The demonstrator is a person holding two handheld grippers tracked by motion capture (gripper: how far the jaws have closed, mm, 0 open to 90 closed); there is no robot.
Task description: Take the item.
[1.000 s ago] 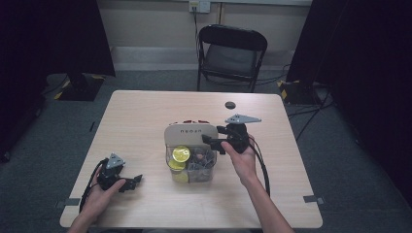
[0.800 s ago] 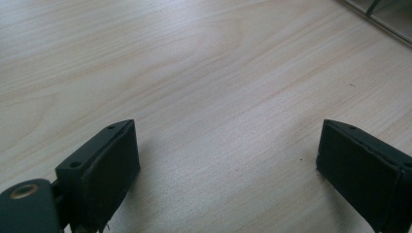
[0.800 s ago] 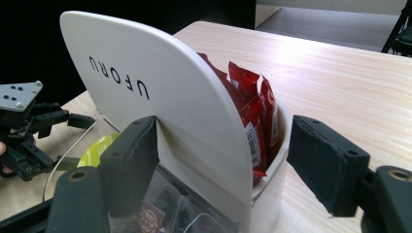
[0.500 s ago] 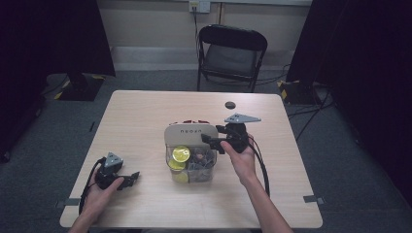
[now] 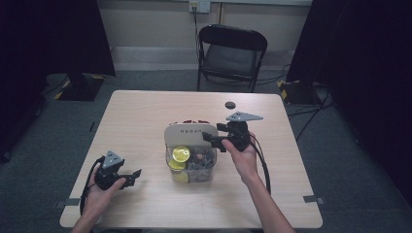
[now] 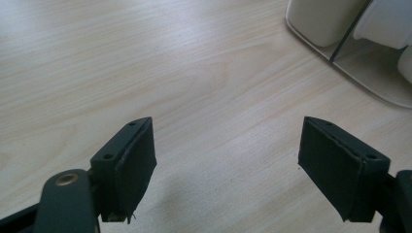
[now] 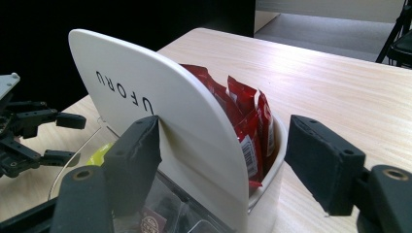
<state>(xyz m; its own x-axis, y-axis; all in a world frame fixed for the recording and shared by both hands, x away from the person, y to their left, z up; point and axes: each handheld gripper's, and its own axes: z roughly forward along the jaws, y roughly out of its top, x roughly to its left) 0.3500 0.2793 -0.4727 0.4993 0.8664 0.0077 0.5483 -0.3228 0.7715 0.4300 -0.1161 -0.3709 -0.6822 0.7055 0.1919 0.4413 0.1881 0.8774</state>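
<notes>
A clear organiser box (image 5: 190, 167) stands mid-table with a white curved panel (image 5: 189, 132) lettered UFORU (image 7: 145, 97). Red packets (image 7: 243, 111) stand behind the panel, and yellow round items (image 5: 180, 154) lie in front. My right gripper (image 5: 216, 138) reaches in from the right and straddles the packet compartment (image 7: 223, 155). Its left pad touches the panel, while its right pad stands off the box's outer wall. My left gripper (image 5: 133, 175) rests low over bare wood at the front left. Its jaws (image 6: 226, 150) have just been closing, with nothing between them.
A small black round object (image 5: 230, 105) lies near the table's far edge. A black folding chair (image 5: 232, 51) stands behind the table. The box's corner (image 6: 350, 43) shows ahead and to the right of the left gripper. Tape marks (image 5: 311, 198) sit near the front corners.
The left gripper's jaws stand narrower than a second ago, and that hand has shifted slightly. The right hand and the box have kept still.
</notes>
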